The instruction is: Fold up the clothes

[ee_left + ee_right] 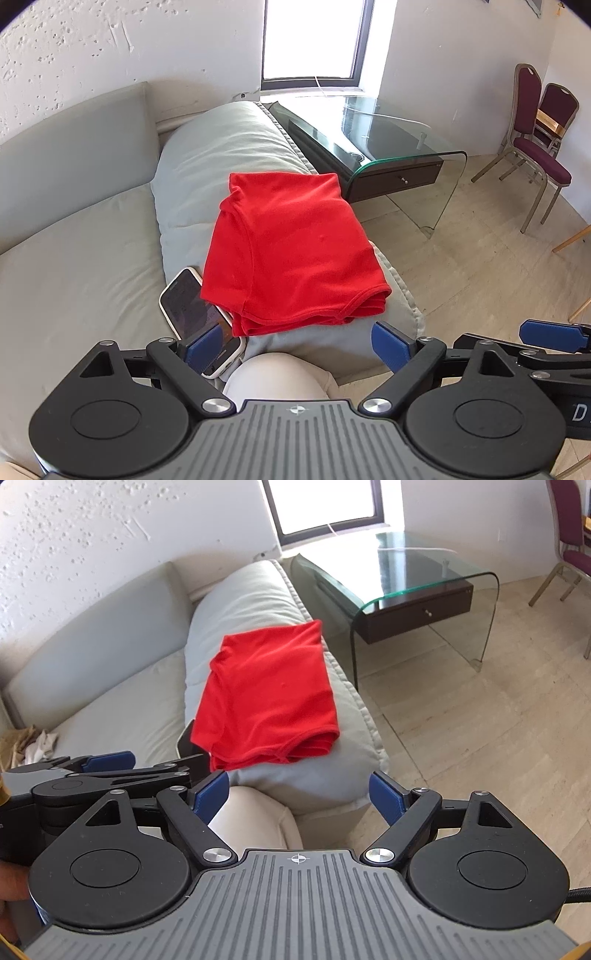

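Note:
A red shirt [291, 247] lies folded into a compact rectangle on a grey cushion [229, 147] along the sofa's edge; the right wrist view shows the same red shirt [269, 698] from further right. My left gripper [299, 345] is open, held back just short of the shirt's near edge, nothing between its blue pads. My right gripper [299, 794] is also open and empty, hovering near the cushion's [251, 594] front end. Each gripper appears at the edge of the other's view.
A phone [195, 317] lies on the cushion, partly under the shirt's left corner. A person's knee in light trousers [277, 376] is below the grippers. A glass side table [388, 147] with a dark drawer stands right of the sofa; maroon chairs [539, 140] stand far right.

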Demonstrator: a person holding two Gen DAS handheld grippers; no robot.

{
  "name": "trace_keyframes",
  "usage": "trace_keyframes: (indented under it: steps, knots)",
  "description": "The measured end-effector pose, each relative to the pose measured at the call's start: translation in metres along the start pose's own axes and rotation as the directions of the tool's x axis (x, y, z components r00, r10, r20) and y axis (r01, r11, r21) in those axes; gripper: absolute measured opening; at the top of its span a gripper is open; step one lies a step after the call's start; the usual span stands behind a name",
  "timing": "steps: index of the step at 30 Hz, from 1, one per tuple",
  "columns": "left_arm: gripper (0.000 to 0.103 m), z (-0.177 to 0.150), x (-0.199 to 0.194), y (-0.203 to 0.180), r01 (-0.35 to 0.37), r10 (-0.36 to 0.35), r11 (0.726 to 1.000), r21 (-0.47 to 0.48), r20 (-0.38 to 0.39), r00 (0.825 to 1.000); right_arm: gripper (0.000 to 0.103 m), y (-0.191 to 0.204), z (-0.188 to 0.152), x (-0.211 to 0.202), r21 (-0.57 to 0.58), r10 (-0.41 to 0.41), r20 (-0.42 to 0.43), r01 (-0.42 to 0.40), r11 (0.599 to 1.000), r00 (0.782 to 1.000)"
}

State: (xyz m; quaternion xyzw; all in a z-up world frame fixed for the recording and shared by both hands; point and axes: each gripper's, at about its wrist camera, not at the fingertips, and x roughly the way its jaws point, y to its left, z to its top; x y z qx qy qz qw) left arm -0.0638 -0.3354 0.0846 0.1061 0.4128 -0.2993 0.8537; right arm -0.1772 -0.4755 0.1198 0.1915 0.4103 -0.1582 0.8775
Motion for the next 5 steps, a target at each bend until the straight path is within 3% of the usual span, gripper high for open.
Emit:
trace_keyframes:
  steps: [5]
  knots:
    - [0.091, -0.0016, 0.0023, 0.0042, -0.002, 0.002, 1.0, -0.002, -0.008, 1.0, 0.085, 0.0016, 0.0001, 0.0042, -0.002, -0.006, -0.008, 0.006, 1.0, 1.0]
